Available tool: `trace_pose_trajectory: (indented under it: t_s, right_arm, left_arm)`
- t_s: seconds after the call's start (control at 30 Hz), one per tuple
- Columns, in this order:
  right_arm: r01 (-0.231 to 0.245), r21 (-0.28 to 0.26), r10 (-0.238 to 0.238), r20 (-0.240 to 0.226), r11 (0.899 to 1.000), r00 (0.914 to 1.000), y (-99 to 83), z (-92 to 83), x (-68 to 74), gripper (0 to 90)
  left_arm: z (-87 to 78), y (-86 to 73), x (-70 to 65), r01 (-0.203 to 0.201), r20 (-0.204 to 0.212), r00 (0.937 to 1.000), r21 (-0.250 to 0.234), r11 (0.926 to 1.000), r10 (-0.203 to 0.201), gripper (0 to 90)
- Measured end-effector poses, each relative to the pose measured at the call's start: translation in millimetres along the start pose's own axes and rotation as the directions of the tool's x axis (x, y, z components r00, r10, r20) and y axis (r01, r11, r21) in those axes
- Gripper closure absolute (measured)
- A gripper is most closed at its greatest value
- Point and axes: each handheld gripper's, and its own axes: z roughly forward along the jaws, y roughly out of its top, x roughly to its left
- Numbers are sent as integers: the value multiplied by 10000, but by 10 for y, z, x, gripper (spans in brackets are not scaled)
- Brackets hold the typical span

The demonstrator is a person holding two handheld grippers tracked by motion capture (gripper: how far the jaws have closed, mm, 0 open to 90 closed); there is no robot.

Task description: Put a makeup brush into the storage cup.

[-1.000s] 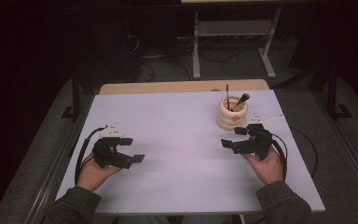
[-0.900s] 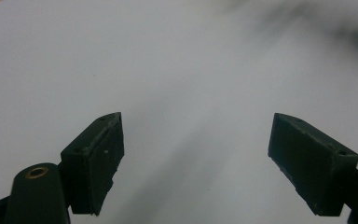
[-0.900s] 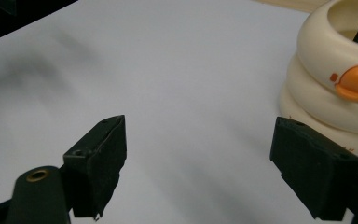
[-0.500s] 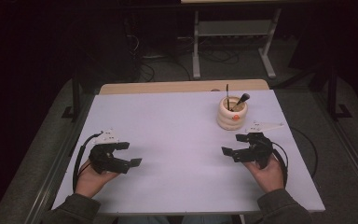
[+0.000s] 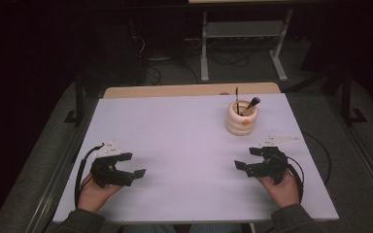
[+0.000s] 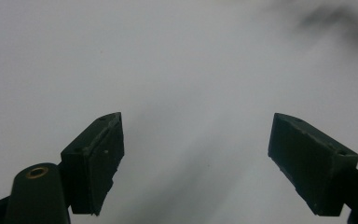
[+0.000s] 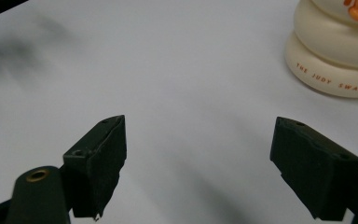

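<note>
The cream pot (image 5: 242, 118) stands far back on the right side of the white counter (image 5: 175, 136), with two dark sticks (image 5: 250, 103) poking out of it. If the right tongs (image 5: 250, 158) reach in too fast, they could bump the pot and tip it, and the sticks could spill out. Both tongs are wide open and hold nothing. The pot is near the right tongs, just ahead of them. The left tongs (image 5: 133, 165) are well apart from it.

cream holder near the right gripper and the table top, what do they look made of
Cream holder: probably glazed ceramic, possibly glossy plastic; smooth rounded rings with a soft sheen and printed lettering on the base. Table top: looks like a matte white laminate or sheet; flat, even, without glare.
</note>
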Motion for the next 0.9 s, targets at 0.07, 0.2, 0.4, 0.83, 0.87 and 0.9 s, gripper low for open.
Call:
trace_pose_trajectory:
  t_s: [0.07,0.2,0.4,0.83,0.87,0.9]
  right_arm:
    - [-50,27,50,-2,10000,10000,-19,-7,7,174]
    - [-31,-22,31,65,10000,10000,-49,-31,24,174]
    - [-62,-91,63,168,9999,9998,-126,-75,30,169]
    - [-210,-149,213,193,9997,9996,-218,-120,27,170]
    - [-142,-221,146,205,9997,9997,-224,-123,20,170]
    - [-110,-266,116,235,9996,9997,-230,-128,17,170]
  left_arm:
    - [15,-32,-6,1,-41,10000,-42,10000,-1,180]
    - [16,-80,-24,42,-51,10000,-11,10000,-42,180]
    - [-15,-151,-34,99,31,9999,-76,9999,-98,180]
    - [-32,-274,-75,34,-28,10000,-42,10000,-34,181]
    - [-33,-281,-70,7,-45,10000,-3,10000,-7,181]
    - [-31,-284,-68,40,-36,10000,-35,10000,-40,181]
